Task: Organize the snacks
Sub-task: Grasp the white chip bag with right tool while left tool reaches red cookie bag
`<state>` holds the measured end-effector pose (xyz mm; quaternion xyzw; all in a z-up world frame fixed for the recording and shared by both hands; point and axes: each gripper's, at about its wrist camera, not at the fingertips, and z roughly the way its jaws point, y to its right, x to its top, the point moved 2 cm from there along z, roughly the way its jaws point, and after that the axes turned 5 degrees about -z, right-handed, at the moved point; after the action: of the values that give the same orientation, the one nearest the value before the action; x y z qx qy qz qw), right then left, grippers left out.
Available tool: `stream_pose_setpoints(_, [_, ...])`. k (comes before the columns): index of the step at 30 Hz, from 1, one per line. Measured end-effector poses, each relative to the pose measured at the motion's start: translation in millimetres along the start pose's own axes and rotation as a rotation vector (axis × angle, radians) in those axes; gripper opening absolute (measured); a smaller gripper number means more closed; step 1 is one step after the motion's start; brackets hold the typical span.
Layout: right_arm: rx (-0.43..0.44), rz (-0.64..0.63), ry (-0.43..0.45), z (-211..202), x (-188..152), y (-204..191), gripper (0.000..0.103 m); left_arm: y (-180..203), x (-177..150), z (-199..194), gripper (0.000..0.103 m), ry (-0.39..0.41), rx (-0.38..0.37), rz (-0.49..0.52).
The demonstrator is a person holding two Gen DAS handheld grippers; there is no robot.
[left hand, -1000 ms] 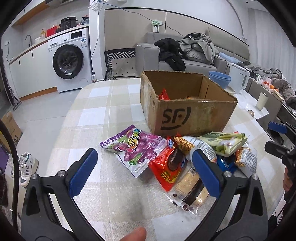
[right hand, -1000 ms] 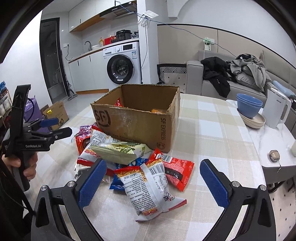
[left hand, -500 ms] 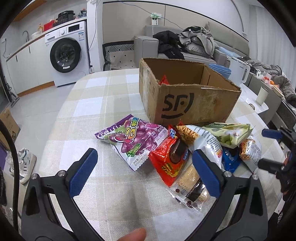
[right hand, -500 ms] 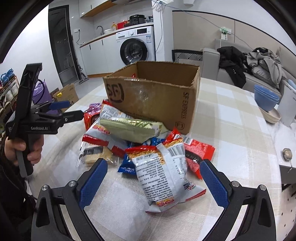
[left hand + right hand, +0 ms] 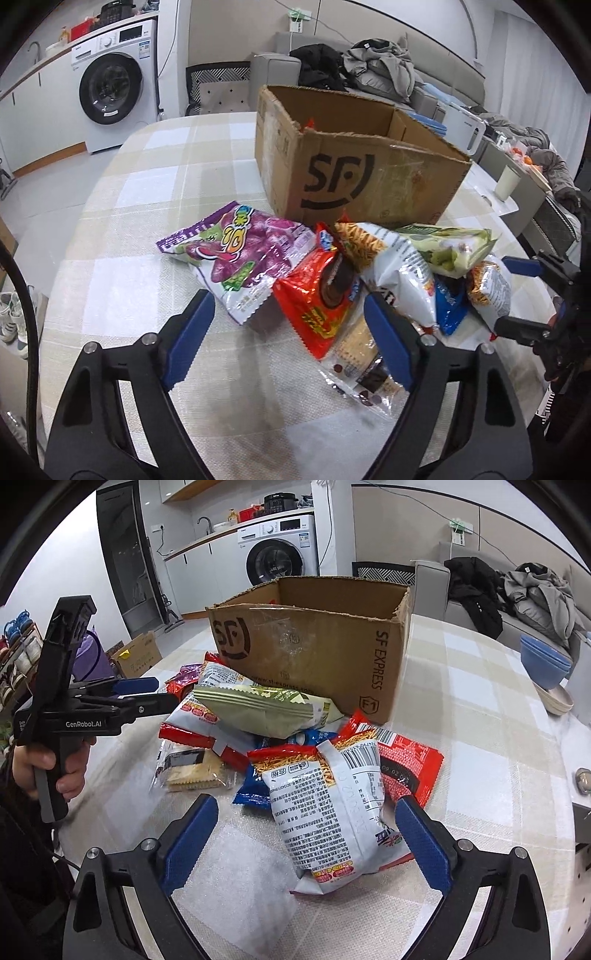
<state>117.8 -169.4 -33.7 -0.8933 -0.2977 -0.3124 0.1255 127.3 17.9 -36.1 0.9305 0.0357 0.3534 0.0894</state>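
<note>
The snacks lie in a loose heap on the surface (image 5: 155, 192), just in front of the cardboard box (image 5: 369, 173), which stands open at the top. The left gripper (image 5: 288, 339) has its jaws closing, not yet pressing on anything; between and just ahead of them lie the red packet (image 5: 317, 295) and, nearer its right jaw, the clear pack of crackers (image 5: 360, 354). The purple bag (image 5: 240, 254) lies ahead of its left jaw. The right gripper (image 5: 306, 834) has wide jaws that are also closing, and the white noodle bag (image 5: 328, 805) lies between them, not yet touched. Beyond this bag, further from the jaws, the green bag (image 5: 266, 709) rests on top of the heap, with a blue packet (image 5: 255, 794) and a flat red packet (image 5: 410, 760) partly under the others. I judge all these bags to be light, soft and puffed with air, with smooth film that can slip. The contents are probably brittle, so a hard squeeze in the middle could crush them. It seems better to take the noodle bag across its body with gentle pressure, or at the crimped end seal, which is flat and stiffer. The crackers should be held by the wrapper edge. Because the bags overlap, lifting one may drag a neighbour.
</note>
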Motion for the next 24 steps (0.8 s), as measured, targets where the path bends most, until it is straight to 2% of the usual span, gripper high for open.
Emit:
stream_pose_setpoints(3, [-0.004,-0.009,-0.001,0.4,-1.5,0.3,0.095,3.5,-3.9,-0.6,0.081,0.005,-0.009,0.003])
stream_pose_setpoints(10, [-0.058,-0.034,-0.011,1.2,-2.5,3.1,0.078,9.1,-6.8,1.9,0.074,-0.004,-0.022,0.008])
stream_pose_setpoints(13, [-0.081,-0.056,-0.019,3.4,-3.2,1.4,0.076,11.0,-8.6,4.5,0.073,-0.010,-0.035,0.008])
stream_pose_setpoints(16, [-0.117,-0.078,-0.021,4.8,-3.9,0.2,0.067,10.5,-10.2,8.9,0.065,-0.021,-0.040,0.005])
stream_pose_setpoints(20, [-0.125,-0.084,-0.020,4.4,-3.5,0.4,0.061,10.5,-12.2,14.5,0.056,-0.027,-0.059,-0.008])
stream_pose_setpoints(21, [-0.123,-0.086,-0.018,4.0,-3.4,0.1,0.057,9.9,-12.6,16.9,0.055,-0.034,-0.064,-0.015])
stream_pose_setpoints(24, [-0.124,-0.093,-0.018,3.3,-2.7,-0.6,0.055,5.5,-16.3,23.4,0.055,-0.050,-0.082,-0.037])
